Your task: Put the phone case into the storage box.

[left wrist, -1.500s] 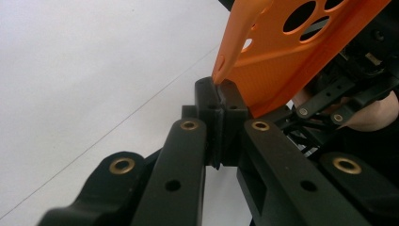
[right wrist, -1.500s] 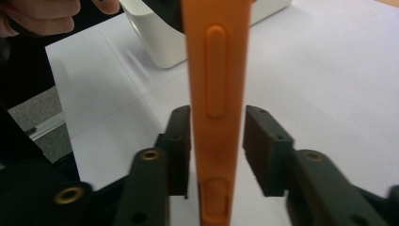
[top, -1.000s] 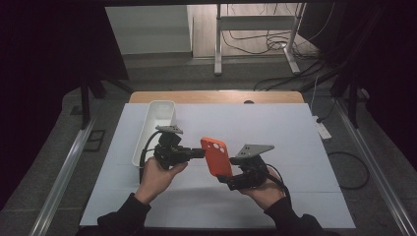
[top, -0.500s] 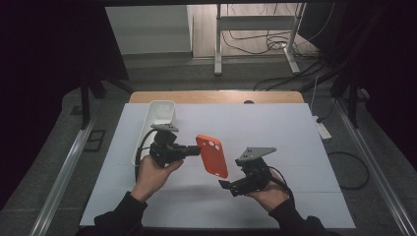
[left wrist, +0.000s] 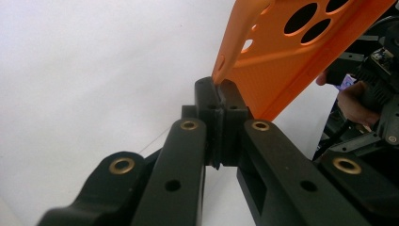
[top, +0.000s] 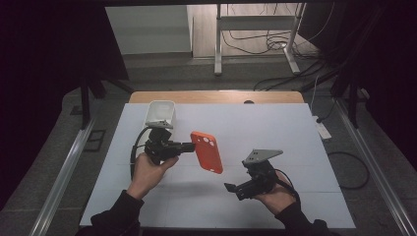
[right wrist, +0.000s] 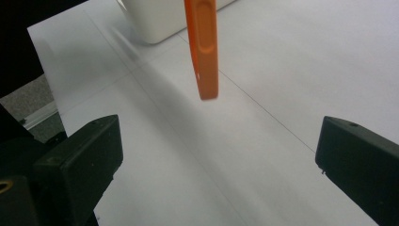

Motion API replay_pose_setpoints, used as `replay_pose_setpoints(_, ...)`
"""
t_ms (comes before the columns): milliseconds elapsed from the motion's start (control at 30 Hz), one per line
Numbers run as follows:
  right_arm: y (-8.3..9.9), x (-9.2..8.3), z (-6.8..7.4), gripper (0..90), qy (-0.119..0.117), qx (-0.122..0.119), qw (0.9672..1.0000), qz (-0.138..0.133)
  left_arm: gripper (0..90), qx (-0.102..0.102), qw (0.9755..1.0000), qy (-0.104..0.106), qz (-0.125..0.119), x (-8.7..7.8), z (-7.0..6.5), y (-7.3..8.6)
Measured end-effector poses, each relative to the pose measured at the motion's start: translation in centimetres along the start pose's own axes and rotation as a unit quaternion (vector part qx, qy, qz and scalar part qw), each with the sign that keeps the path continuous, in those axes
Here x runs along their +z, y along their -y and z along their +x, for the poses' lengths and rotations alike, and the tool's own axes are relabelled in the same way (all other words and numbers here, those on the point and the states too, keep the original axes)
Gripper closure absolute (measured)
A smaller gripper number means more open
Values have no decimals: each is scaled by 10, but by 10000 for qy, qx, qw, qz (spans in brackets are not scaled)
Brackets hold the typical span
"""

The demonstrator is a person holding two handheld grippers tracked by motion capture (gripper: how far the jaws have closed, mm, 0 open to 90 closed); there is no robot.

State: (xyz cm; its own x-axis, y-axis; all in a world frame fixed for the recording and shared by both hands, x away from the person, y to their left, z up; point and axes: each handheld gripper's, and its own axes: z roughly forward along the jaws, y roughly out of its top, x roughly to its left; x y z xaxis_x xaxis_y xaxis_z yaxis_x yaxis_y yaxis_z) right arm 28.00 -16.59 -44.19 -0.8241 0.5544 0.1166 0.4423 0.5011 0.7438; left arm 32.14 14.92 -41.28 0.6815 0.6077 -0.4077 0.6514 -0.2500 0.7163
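Observation:
An orange phone case (top: 207, 151) with round camera holes hangs above the white table cover (top: 275, 128). My left gripper (top: 189, 146) is shut on one edge of it. In the left gripper view the two pads (left wrist: 219, 92) pinch the rim of the case (left wrist: 291, 61). My right gripper (top: 233, 189) sits below and to the right of the case, apart from it. Its jaws have just been opening and stand wide with nothing between them. The right gripper view looks past the open gripper (right wrist: 219, 141) at the case (right wrist: 202, 47), seen edge-on farther off.
A white rectangular bin (top: 161, 113) stands at the back left of the table, just behind my left hand; it appears again in the right gripper view (right wrist: 160, 19). A wooden table edge (top: 216, 97) runs along the far side. Metal rails flank the table.
The right gripper's jaws came off the case, opened wide and drew back toward the person. The left gripper, still holding the case, shifted slightly up and left.

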Motion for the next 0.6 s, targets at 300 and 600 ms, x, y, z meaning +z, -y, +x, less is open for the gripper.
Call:
replay_pose_setpoints(300,7,-6,-3,0,124,-65,9998,164,893,-13,10000,-80,-25,-5,6,-4)
replay_pose_setpoints(600,15,-17,-4,0,219,36,9997,143,893,-20,9999,-112,-16,-8,11,-6)
